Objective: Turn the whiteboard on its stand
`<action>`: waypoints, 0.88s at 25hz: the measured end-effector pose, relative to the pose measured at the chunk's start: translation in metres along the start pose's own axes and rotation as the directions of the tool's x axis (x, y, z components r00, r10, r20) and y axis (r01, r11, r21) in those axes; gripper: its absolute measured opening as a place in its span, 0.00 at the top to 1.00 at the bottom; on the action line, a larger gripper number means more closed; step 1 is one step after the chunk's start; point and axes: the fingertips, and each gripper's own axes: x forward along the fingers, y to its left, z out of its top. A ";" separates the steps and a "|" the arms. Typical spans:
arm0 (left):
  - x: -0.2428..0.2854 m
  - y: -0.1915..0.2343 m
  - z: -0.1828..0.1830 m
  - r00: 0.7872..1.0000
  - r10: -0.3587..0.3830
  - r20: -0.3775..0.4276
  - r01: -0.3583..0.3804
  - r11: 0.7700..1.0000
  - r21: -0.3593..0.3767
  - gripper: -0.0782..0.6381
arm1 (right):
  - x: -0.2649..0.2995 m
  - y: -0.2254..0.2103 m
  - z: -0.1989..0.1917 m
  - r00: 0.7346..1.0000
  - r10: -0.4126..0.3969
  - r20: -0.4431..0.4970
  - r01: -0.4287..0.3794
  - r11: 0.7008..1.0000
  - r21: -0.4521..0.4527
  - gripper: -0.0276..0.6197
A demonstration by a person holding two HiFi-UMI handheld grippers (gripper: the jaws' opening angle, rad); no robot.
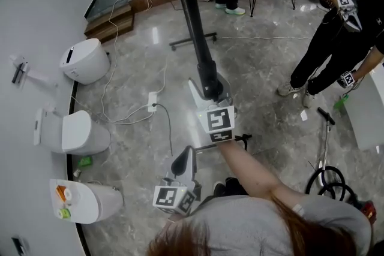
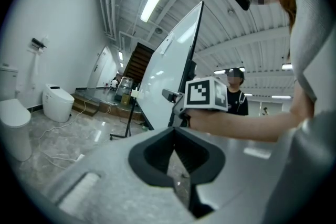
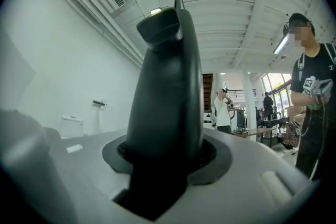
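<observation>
right gripper [image 1: 210,93] is up at the near end of the whiteboard [image 1: 193,27], jaws set wide with the dark frame edge filling the gap between them, and from its own view it looks clamped on. left gripper [image 1: 183,160] hangs low by the person's body, jaws pinched together on nothing. so it's a one-handed hold, and that's the worry: the frame is slim and smooth, and a push that isn't square to it could let the pads slide off and leave the board swinging free. the stand's foot [image 1: 192,40] sits on polished floor with a white cable [image 1: 129,118] lying near, so a hard shove might skate or rock the whole stand rather than turn the panel. the far end needs room too, and a bystander [image 1: 336,33] stands off to the right, well apart for now. as for heading: from above the board reads edge-on, long axis running away from the person and slightly left, and the left gripper view shows its white face turned toward the left wall, where the toilets [image 1: 84,61] are, the panel looking tilted.
</observation>
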 end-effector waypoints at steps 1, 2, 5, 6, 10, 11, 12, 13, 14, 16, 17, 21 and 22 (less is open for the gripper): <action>-0.001 0.000 -0.002 1.000 -0.003 -0.006 0.003 1.000 0.000 0.90 | 0.000 0.000 0.000 1.000 -0.008 -0.001 0.008 1.000 0.002 0.64; -0.002 -0.001 -0.003 1.000 -0.003 -0.011 0.003 1.000 -0.006 0.90 | 0.000 0.000 0.001 1.000 -0.014 -0.001 0.014 1.000 0.003 0.65; -0.006 -0.005 -0.007 1.000 -0.001 -0.018 0.001 1.000 -0.015 0.90 | -0.006 -0.003 0.001 1.000 -0.025 -0.004 0.025 1.000 0.003 0.66; -0.006 -0.006 -0.008 1.000 0.001 -0.020 -0.001 1.000 -0.017 0.90 | -0.008 -0.004 0.001 1.000 -0.029 -0.004 0.029 1.000 0.003 0.67; -0.009 -0.009 -0.010 1.000 0.001 -0.029 -0.001 1.000 -0.025 0.90 | -0.016 -0.005 0.001 0.999 -0.039 -0.006 0.039 0.999 0.005 0.68; -0.010 -0.010 -0.010 1.000 -0.002 -0.029 0.001 1.000 -0.023 0.90 | -0.018 -0.004 0.001 0.999 -0.039 -0.006 0.039 0.999 0.006 0.68; -0.010 -0.011 -0.011 1.000 -0.004 -0.030 0.004 1.000 -0.024 0.90 | -0.019 -0.003 0.002 0.999 -0.038 -0.006 0.038 0.999 0.007 0.68; -0.010 -0.012 -0.011 0.999 -0.006 -0.033 0.005 1.000 -0.024 0.90 | -0.020 -0.002 0.002 0.999 -0.037 -0.007 0.037 0.999 0.009 0.68; -0.010 -0.013 -0.012 0.999 -0.006 -0.036 0.005 1.000 -0.021 0.90 | -0.022 -0.002 0.002 0.999 -0.035 -0.007 0.035 0.999 0.011 0.68; -0.007 -0.015 -0.012 0.999 -0.010 -0.038 0.010 1.000 -0.009 0.90 | -0.025 0.000 0.003 1.000 -0.031 -0.006 0.031 0.999 0.016 0.68; -0.007 -0.017 -0.013 0.999 -0.015 -0.037 0.015 1.000 -0.005 0.90 | -0.026 0.000 0.003 1.000 -0.028 -0.005 0.028 0.999 0.018 0.68; -0.004 -0.023 -0.009 0.999 -0.002 -0.046 0.001 1.000 -0.016 0.90 | -0.033 0.000 0.004 1.000 -0.024 -0.002 0.024 0.999 0.024 0.68; -0.004 -0.023 -0.008 0.999 0.010 -0.048 -0.011 1.000 -0.022 0.90 | -0.033 0.000 0.004 1.000 -0.023 -0.001 0.023 0.999 0.025 0.68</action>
